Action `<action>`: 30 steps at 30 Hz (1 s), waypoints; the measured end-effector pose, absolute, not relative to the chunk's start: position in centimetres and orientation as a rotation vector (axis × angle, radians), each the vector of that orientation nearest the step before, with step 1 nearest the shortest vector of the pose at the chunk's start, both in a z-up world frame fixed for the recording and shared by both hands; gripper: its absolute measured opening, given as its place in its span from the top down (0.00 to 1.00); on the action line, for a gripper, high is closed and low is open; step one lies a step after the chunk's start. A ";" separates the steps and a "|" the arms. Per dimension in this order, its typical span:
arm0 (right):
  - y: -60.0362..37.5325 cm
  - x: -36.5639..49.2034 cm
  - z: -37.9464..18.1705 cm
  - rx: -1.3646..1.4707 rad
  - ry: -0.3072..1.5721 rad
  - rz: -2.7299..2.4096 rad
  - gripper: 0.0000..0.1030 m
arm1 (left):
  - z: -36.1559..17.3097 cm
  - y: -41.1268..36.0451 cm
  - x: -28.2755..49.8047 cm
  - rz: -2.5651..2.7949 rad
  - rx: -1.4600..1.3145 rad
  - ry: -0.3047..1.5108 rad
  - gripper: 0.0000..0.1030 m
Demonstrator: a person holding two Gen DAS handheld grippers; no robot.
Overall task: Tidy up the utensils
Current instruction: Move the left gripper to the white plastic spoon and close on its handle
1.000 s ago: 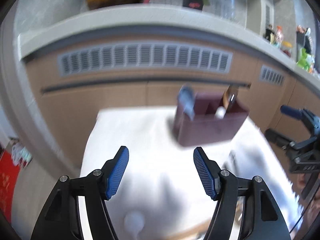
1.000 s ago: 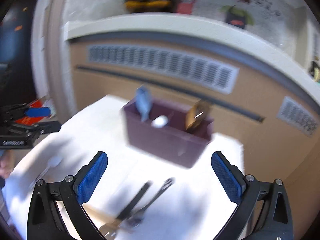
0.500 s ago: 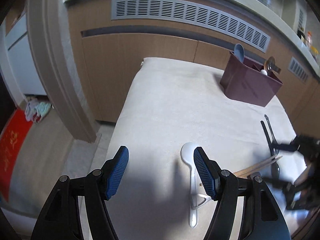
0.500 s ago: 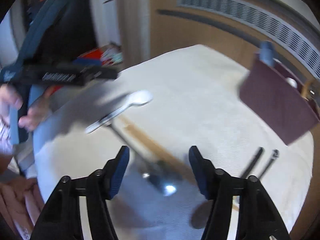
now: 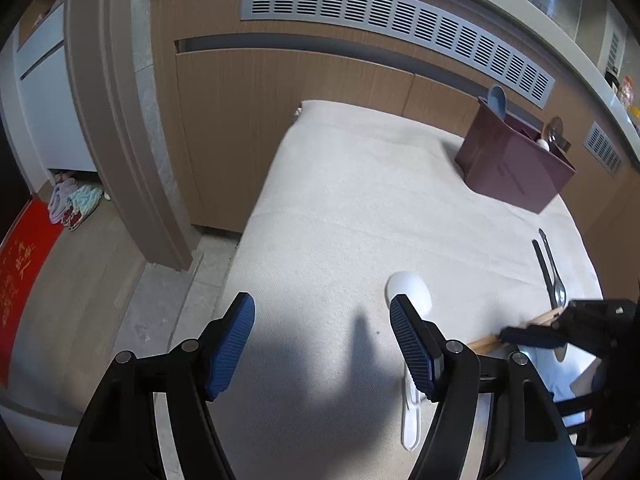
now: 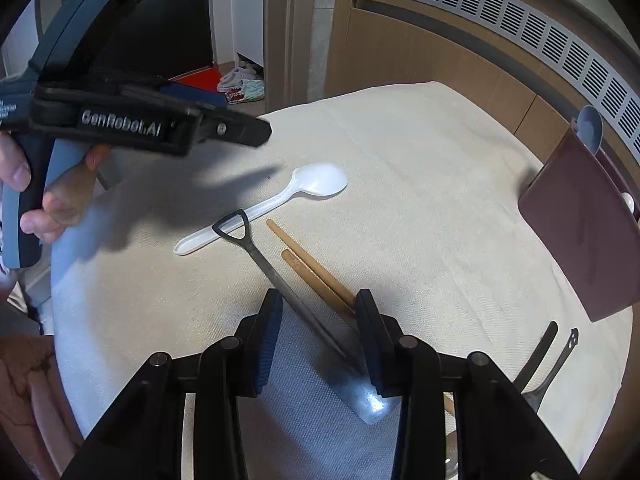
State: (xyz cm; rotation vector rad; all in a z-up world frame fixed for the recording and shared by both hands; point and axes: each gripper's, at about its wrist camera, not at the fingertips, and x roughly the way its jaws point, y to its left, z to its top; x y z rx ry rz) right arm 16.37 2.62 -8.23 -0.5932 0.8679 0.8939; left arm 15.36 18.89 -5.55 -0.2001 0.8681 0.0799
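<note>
Right gripper [image 6: 318, 338] low over the cloth-covered table [image 6: 420, 168], jaws closing, roughly a third open, pads not yet pressing on anything. Between those jaws: shaft of a dark metal spatula [image 6: 280, 280] with a triangular loop handle, plus the near ends of a wooden chopstick pair [image 6: 312, 270] just inside the right pad. Long axis of both running diagonally from between the jaws up and away to the left, so the jaws straddle it crosswise; spatula blade lying under and behind the pads. Can't tell which of the two gets pinched, maybe both.

Left gripper [image 5: 322, 344] hovering, jaws about two thirds open, empty. White plastic spoon [image 5: 410, 300] not between them: bowl just past the right pad's tip, handle running back under that pad, long axis roughly parallel to the fingers. Sideways shift toward the right pad needed before any closing.

Maroon utensil holder [image 6: 580, 232] well ahead and to the right of the right jaws, already holding a blue spoon [image 6: 591, 128]. Two more dark utensils [image 6: 552, 354] right of the right jaws.

Readable text: "GenRobot.AI" on the left gripper's body in the right wrist view. Red floor mat [image 5: 20, 276] with gold characters, not legible.
</note>
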 end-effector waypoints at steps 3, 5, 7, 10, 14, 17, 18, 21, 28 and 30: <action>1.9 16.5 -7.8 -0.585 0.865 0.875 0.65 | -5.6 17.6 15.8 0.012 -0.173 0.896 0.31; 0.8 16.7 -7.4 -0.558 0.874 0.872 0.64 | -5.6 16.5 16.5 -0.032 -0.145 0.908 0.31; -0.4 16.7 -7.1 -0.531 0.876 0.850 0.64 | -5.7 15.2 17.3 -0.059 -0.106 0.918 0.31; -2.1 17.2 -6.8 -0.504 0.878 0.818 0.64 | -6.2 13.8 18.7 -0.080 -0.061 0.951 0.32; -3.9 17.2 -6.7 -0.475 0.880 0.785 0.64 | -7.2 13.4 20.5 -0.056 -0.063 1.011 0.45; -4.2 17.2 -6.7 -0.477 0.881 0.793 0.59 | -7.4 13.3 21.1 -0.048 -0.075 1.020 0.45; -4.1 17.1 -6.6 -0.476 0.885 0.802 0.57 | -7.4 13.2 21.3 -0.048 -0.078 1.022 0.45; -3.8 16.8 -6.6 -0.441 0.926 0.838 0.57 | -7.4 12.7 21.4 -0.039 -0.068 1.016 0.51; -3.8 15.7 -7.4 -0.179 1.125 0.969 0.57 | -7.2 12.3 20.9 -0.074 -0.081 0.981 0.66; -3.5 15.9 -8.0 -0.161 1.160 0.982 0.57 | -7.2 12.6 20.4 -0.076 -0.098 0.975 0.66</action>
